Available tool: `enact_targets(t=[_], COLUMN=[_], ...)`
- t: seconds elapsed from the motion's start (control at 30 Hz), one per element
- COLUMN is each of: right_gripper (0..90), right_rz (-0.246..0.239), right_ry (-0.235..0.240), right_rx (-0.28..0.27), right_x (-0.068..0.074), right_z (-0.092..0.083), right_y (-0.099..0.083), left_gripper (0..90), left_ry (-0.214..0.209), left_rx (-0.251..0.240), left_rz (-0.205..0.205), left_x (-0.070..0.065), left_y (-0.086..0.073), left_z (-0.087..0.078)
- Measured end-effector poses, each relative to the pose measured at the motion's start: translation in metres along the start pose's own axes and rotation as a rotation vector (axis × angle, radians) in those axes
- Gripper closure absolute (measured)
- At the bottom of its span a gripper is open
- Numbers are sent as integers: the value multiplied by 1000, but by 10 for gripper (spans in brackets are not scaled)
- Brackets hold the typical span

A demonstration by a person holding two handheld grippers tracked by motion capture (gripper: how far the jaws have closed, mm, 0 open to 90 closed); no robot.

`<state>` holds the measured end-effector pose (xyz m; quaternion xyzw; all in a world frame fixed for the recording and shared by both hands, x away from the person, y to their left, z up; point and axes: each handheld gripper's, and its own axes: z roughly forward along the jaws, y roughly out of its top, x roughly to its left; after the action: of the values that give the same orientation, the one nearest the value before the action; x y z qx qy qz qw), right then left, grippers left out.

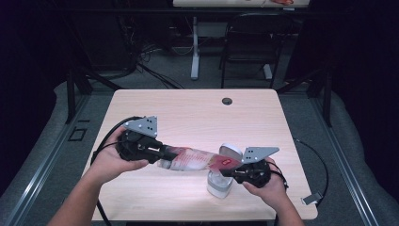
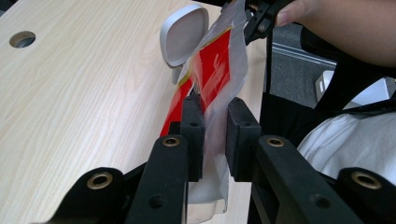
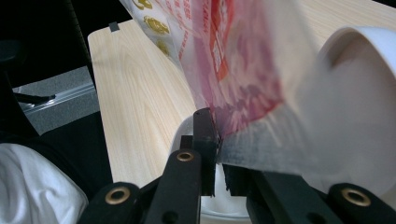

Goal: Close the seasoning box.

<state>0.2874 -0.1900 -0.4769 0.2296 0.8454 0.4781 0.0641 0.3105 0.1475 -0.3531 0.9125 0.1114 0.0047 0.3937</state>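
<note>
my left gripper (image 1: pixel 162 154) pinches one end of the red and clear bag (image 1: pixel 197 160). my right gripper (image 1: pixel 230 172) pinches the other end, so the bag hangs stretched just above the table (image 1: pixel 188 113), over the open white bin (image 1: pixel 220 184). the bag hides the bin's inside.

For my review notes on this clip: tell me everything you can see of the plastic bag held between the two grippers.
The plastic bag is a thin, translucent pouch with red printing, a yellow edge line and gold emblems. It hangs stretched above the table, slanting across it. The left gripper pinches one end, the right gripper the other, just over a white lidded bin whose lid stands open. Its contents cannot be made out.
</note>
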Motion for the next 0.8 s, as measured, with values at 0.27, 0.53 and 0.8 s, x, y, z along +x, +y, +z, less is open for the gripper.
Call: enact_targets(t=[0.27, 0.53, 0.8], right_gripper=[854, 854, 857], right_rz=[-1, -1, -1], right_ry=[-2, 4, 17], right_rx=[-2, -2, -7], right_x=[0, 1, 2], right_z=[-1, -1, -1], right_y=[0, 1, 2], left_gripper=[797, 798, 806], left_ry=[-2, -3, -5], left_rx=[0, -1, -1], left_rz=[2, 4, 3], left_x=[-1, -1, -1], left_y=[1, 1, 1], left_z=[0, 0, -3])
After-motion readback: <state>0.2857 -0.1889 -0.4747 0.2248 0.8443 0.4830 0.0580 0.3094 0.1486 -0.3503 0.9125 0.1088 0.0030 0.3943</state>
